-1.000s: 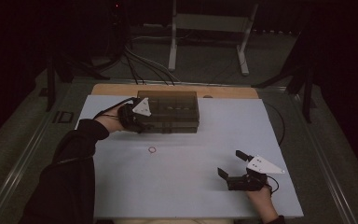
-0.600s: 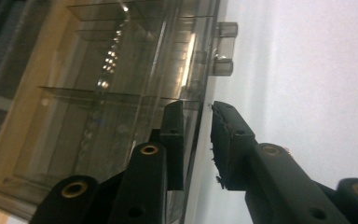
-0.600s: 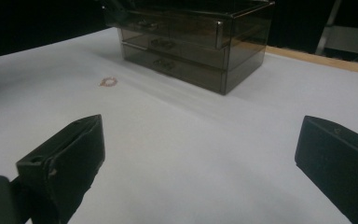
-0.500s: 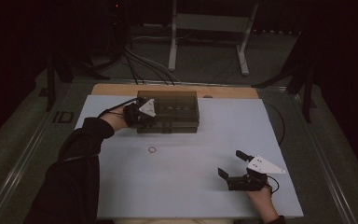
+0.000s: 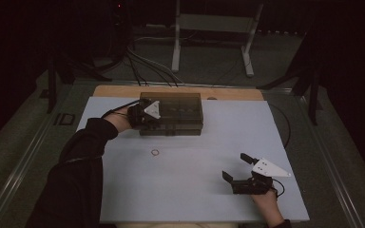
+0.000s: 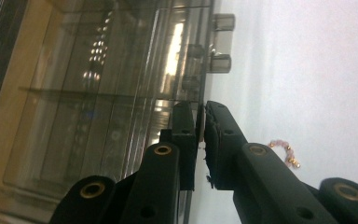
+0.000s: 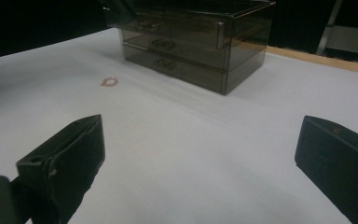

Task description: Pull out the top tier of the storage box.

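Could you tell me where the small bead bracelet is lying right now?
In the high view the bracelet lies on the white table, just in front of the smoky drawer box, toward its left end, apart from the box and both tongs.

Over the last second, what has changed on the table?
The left gripper moved rightward along the front of the smoky drawer box and now has its jaws closed at the front edge, apparently on a drawer knob. The right gripper stayed open at the near right, and the bead bracelet and box did not move.

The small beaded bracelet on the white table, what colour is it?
Pale pink beads with a few gold ones, clearest in the left gripper view.
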Action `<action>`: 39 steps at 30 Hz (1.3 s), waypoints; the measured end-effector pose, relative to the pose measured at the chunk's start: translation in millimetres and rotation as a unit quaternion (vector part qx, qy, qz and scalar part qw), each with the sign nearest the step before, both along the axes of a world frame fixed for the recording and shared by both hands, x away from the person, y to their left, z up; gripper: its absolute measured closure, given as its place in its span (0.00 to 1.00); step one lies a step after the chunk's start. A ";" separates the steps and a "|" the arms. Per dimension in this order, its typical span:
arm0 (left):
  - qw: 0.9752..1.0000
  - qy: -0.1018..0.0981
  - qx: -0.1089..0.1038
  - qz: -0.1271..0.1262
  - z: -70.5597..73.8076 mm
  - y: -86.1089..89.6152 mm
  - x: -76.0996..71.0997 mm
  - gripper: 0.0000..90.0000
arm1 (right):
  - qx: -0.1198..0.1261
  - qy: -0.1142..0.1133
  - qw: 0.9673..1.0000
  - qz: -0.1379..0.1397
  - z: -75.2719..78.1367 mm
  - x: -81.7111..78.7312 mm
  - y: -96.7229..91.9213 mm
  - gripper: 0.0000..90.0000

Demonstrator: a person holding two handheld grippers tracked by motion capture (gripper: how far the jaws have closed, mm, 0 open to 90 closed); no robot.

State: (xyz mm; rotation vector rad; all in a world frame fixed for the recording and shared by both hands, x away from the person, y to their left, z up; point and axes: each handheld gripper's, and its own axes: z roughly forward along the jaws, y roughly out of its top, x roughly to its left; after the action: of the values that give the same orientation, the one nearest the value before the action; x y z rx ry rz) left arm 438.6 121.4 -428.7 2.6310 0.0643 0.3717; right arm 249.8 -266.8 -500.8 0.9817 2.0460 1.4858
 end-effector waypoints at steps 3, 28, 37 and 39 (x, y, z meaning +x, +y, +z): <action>1.000 -0.001 0.001 0.007 0.7 -0.4 1.3 0.91 | 0.001 0.000 1.000 0.000 0.1 0.1 -0.2 0.02; 0.999 0.032 0.003 -0.024 3.1 -0.9 -7.7 0.95 | 0.004 0.000 1.000 -0.002 0.5 -0.1 -0.9 0.02; 0.999 0.041 0.008 -0.035 3.9 -2.2 -14.9 0.95 | 0.004 0.000 1.000 -0.002 0.7 -0.3 -0.5 0.02; 0.998 0.041 0.011 -0.039 4.2 -1.9 -16.0 0.96 | 0.004 -0.001 1.000 -0.002 0.8 -0.3 -0.4 0.02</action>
State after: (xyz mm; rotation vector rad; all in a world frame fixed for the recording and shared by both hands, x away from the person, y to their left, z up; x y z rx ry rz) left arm 422.6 119.5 -424.5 2.6601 -0.0142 0.2388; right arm 249.5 -267.3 -500.0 0.9864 2.0387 1.4935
